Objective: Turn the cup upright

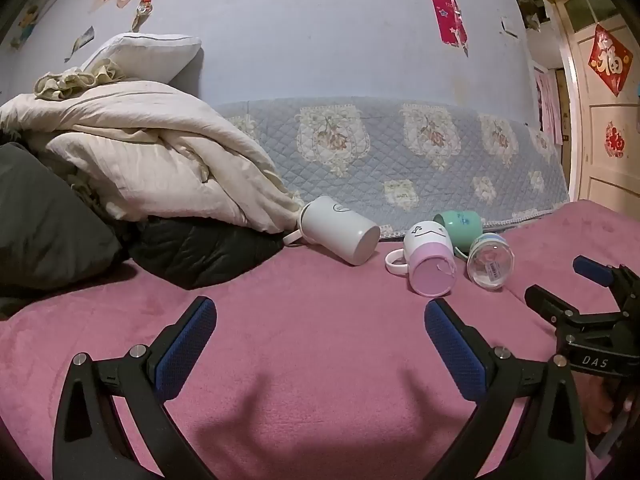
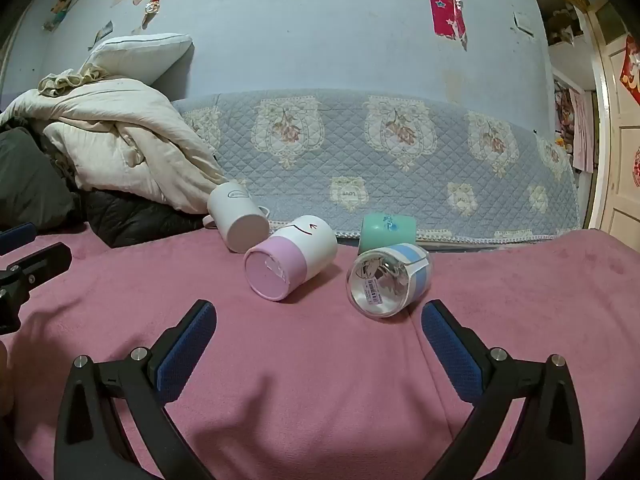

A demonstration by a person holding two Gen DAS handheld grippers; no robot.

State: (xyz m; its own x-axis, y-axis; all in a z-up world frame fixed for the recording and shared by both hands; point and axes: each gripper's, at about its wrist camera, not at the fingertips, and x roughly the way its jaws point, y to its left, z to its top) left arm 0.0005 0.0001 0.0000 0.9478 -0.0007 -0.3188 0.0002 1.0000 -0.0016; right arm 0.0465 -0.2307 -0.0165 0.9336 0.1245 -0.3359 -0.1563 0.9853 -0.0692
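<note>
Pink plush blanket (image 2: 320, 380) carries four tipped cups, all beyond the fingertips of both grippers: white mug (image 2: 239, 216), pink-and-white face mug (image 2: 294, 256), green cup (image 2: 386, 234), clear blue-banded glass (image 2: 386, 280). Right gripper (image 2: 319, 322) is spread wide and empty, the glass just ahead of its right finger. Left gripper (image 1: 320, 322) is likewise spread, holding nothing, the face mug (image 1: 430, 262) just past its right fingertip.

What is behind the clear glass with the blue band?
Directly behind the clear glass lies the green cup, also on its side on the pink blanket. The glass hides the green cup's lower part; whether they touch cannot be told.
</note>
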